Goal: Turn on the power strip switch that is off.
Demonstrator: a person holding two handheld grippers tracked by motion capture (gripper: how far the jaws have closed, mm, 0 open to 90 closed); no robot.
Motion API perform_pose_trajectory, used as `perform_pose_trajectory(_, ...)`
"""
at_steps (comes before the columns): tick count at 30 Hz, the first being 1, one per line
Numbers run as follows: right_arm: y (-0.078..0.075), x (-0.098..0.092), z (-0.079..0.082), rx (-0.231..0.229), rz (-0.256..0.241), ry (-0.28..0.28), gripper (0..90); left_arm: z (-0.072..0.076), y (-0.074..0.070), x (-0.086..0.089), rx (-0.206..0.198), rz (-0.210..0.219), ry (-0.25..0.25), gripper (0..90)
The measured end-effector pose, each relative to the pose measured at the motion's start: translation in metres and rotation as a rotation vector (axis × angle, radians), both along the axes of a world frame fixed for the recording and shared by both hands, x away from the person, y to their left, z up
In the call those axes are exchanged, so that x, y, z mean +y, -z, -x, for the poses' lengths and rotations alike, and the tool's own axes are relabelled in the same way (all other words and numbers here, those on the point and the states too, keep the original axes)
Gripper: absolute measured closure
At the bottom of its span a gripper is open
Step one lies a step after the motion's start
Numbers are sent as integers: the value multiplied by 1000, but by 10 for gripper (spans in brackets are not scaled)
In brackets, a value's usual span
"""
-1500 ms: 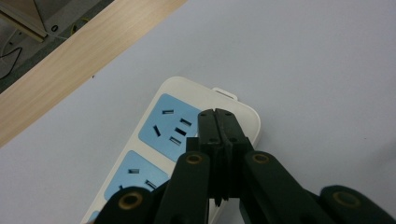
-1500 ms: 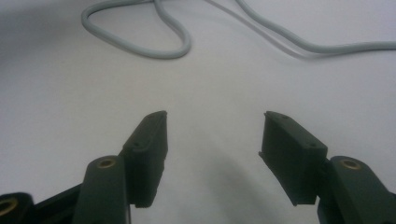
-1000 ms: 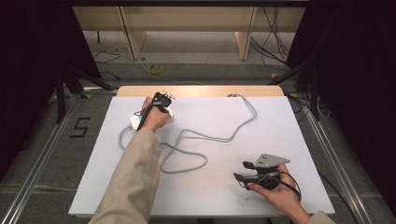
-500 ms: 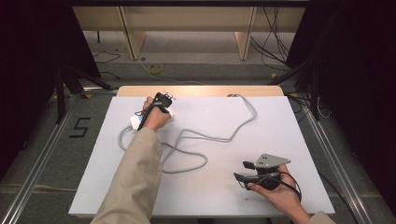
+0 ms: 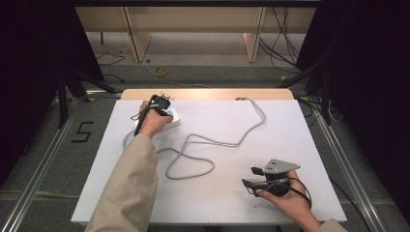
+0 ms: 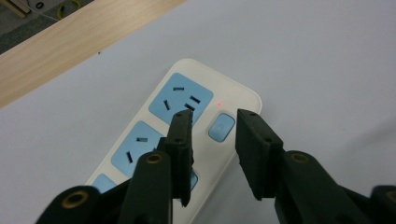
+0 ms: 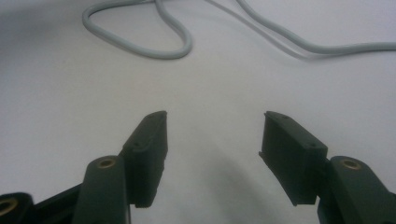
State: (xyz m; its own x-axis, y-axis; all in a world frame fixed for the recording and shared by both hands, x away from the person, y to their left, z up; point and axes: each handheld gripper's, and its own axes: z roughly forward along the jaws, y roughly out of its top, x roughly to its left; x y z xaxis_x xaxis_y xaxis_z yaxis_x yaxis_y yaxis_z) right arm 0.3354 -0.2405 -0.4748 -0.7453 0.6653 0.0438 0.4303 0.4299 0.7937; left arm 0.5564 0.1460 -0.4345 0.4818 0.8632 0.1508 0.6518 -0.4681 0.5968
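white table [image 5: 290, 145] — power strip [image 6: 187, 121] under, perhaps touching, left gripper [image 6: 214, 122].

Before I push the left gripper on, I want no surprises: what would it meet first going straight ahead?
Probably the power strip: the left gripper, jaws open, points down at its blue switch. How near the jaws are is unclear.

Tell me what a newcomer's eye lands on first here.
The white power strip with blue sockets at the table's far left, with the left gripper hovering open over its blue switch. Next, the grey cable looping across the middle. The right gripper sits open near the front right.
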Motion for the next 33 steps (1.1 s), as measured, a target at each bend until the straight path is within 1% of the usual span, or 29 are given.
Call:
perform_pose_trajectory(1, 0, 0, 0, 1, 0, 0, 416, 2, -2, 1, -13, 4, 0, 631)
perform_pose_trajectory(2, 0, 0, 0, -2, -1, 2, 415, 2, -2, 1, -13, 4, 0, 623)
perform_pose_trajectory(3, 0, 0, 0, -2, -1, 3, 416, 7, -6, 3, -25, 17, 4, 612)
perform_pose_trajectory(6, 0, -1, -1, 4, -5, 10, 416, 11, -10, 5, -29, 26, 10, 573)
perform_pose_trajectory(7, 0, -1, -1, 4, -5, 10, 416, 15, -14, 6, -30, 41, 31, 556)
perform_pose_trajectory(8, 0, -1, -1, 4, -5, 10, 416, 15, -14, 6, -30, 41, 31, 543)
perform_pose_trajectory(9, -1, -1, -1, 2, -2, 9, 416, 19, -17, 7, -36, 61, 47, 525)
perform_pose_trajectory(10, -1, -1, -1, 2, -1, 9, 415, 19, -17, 7, -36, 61, 47, 512)
perform_pose_trajectory(11, -1, -2, -1, 0, 0, 10, 415, 24, -19, 8, -34, 80, 50, 494)
perform_pose_trajectory(12, -1, -2, -1, 1, 0, 10, 416, 24, -19, 8, -34, 80, 50, 470)
perform_pose_trajectory(13, -1, -2, -1, 2, -1, 10, 416, 30, -19, 8, -21, 78, 67, 449)
perform_pose_trajectory(16, -1, -3, -1, 5, -2, 13, 415, 40, -18, 8, -11, 74, 85, 414)
perform_pose_trajectory(17, -1, -3, -2, 3, -3, 13, 416, 43, -17, 9, -14, 72, 87, 406)
perform_pose_trajectory(18, -1, -3, -2, 3, -3, 13, 416, 43, -17, 9, -14, 72, 87, 401)
perform_pose_trajectory(19, -1, -3, -2, 2, -4, 14, 416, 46, -16, 9, -18, 77, 87, 394)
perform_pose_trajectory(20, -1, -3, -2, 4, -3, 14, 416, 53, -14, 11, -13, 77, 92, 388)
perform_pose_trajectory(21, -1, -3, -2, 3, -2, 14, 415, 53, -14, 11, -13, 77, 92, 382)
perform_pose_trajectory(22, -1, -3, -2, 3, -2, 15, 415, 59, -13, 12, -17, 91, 86, 379)
perform_pose_trajectory(23, -1, -3, -2, 1, -4, 15, 416, 59, -13, 12, -17, 91, 86, 374)
perform_pose_trajectory(24, -1, -3, -2, 1, -4, 16, 415, 62, -13, 14, -21, 100, 86, 368)
perform_pose_trajectory(25, -1, -3, -2, 3, -4, 16, 416, 68, -13, 15, -25, 117, 88, 359)
perform_pose_trajectory(26, -1, -3, -2, 4, -3, 15, 415, 71, -13, 15, -32, 122, 91, 357)
perform_pose_trajectory(27, -1, -3, -3, 4, -3, 16, 416, 71, -13, 15, -32, 122, 91, 354)
perform_pose_trajectory(29, -1, -3, -3, 6, -5, 15, 416, 77, -14, 16, -46, 126, 97, 346)
perform_pose_trajectory(30, -1, -3, -3, 6, -5, 15, 415, 83, -14, 15, -49, 122, 107, 341)
perform_pose_trajectory(31, -1, -3, -2, 7, -4, 16, 415, 83, -14, 15, -49, 122, 107, 334)
perform_pose_trajectory(33, -1, -4, -2, 6, -4, 15, 415, 89, -15, 13, -60, 117, 120, 325)
